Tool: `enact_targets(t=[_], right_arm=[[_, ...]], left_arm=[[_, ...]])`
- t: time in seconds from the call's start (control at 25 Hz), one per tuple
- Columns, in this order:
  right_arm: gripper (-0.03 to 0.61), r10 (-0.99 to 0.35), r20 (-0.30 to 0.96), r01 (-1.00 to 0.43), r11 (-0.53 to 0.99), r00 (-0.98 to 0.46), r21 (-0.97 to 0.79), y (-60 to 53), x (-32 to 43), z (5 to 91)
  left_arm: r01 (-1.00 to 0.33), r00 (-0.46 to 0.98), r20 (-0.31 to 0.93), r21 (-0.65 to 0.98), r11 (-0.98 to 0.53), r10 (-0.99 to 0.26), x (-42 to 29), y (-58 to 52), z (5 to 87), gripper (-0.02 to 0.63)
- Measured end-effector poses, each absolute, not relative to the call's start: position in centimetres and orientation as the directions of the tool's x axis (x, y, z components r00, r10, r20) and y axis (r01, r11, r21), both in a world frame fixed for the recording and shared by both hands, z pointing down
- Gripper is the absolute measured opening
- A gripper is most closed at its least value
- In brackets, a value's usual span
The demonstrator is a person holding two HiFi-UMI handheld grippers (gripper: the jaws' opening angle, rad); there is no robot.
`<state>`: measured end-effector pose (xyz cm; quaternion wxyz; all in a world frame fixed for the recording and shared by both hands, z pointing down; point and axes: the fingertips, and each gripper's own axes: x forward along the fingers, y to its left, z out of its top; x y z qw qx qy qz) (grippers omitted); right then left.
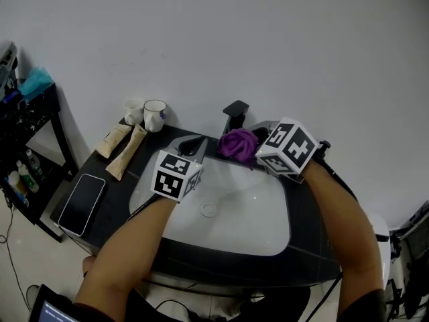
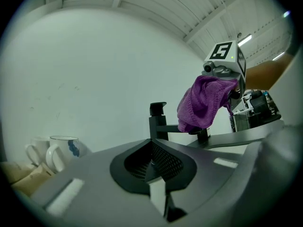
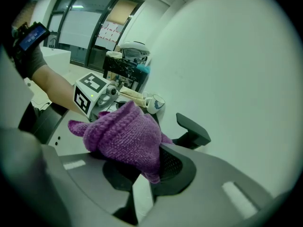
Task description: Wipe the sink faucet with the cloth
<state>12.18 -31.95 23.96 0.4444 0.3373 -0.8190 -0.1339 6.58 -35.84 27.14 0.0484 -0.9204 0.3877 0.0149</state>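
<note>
A black faucet (image 1: 234, 117) stands at the back of the white sink (image 1: 268, 227). The purple knitted cloth (image 1: 238, 144) is draped against the faucet's spout (image 2: 187, 129), and my right gripper (image 1: 253, 146) is shut on it from the right. In the right gripper view the cloth (image 3: 124, 135) fills the jaws, with the faucet's lever (image 3: 191, 129) just behind. My left gripper (image 1: 196, 145) hovers over the basin's back left, a little left of the faucet (image 2: 157, 121). Its jaws are shut with nothing in them.
Two mugs (image 1: 154, 115) stand at the counter's back left, with two flat tubes (image 1: 127, 150) in front of them and a phone (image 1: 82, 203) at the left edge. A black shelf (image 1: 30, 129) stands further left. The drain (image 1: 208, 210) sits mid-basin.
</note>
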Motion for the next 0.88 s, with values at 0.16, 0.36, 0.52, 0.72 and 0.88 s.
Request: enact_targets(t=[0.16,0.36,0.52,0.72,0.88], right_arm=[[0.051,-0.668,0.637,-0.418,0.741,-0.383,0.525,-30.9,11.9,24.0],[0.052,-0.651,0.643,-0.413,0.757,-0.404,0.506,-29.2,11.5,24.3],[0.052,-0.657,0.634,-0.371,0.754,-0.407,0.543,-27.3,11.1,25.6],[0.052,-0.773,0.496,-0.349,0.626,-0.395,0.697,-26.4,11.4,27.2],[0.052,-0.864,0.358,-0.420,0.489,-0.355,0.765,-27.5,12.3,28.4]], left_arm=[[-0.717,0.696,-0.047,-0.082,-0.692,-0.716,6.4,-35.7,27.5,0.017],[-0.709,0.704,-0.047,-0.093,-0.699,-0.709,6.4,-35.3,27.5,0.017],[-0.712,0.701,-0.035,-0.100,-0.695,-0.712,6.3,-35.1,27.7,0.017],[-0.725,0.687,-0.034,-0.096,-0.682,-0.726,5.7,-35.0,27.7,0.017],[-0.730,0.683,-0.033,-0.069,-0.680,-0.730,5.5,-35.0,27.7,0.017]])
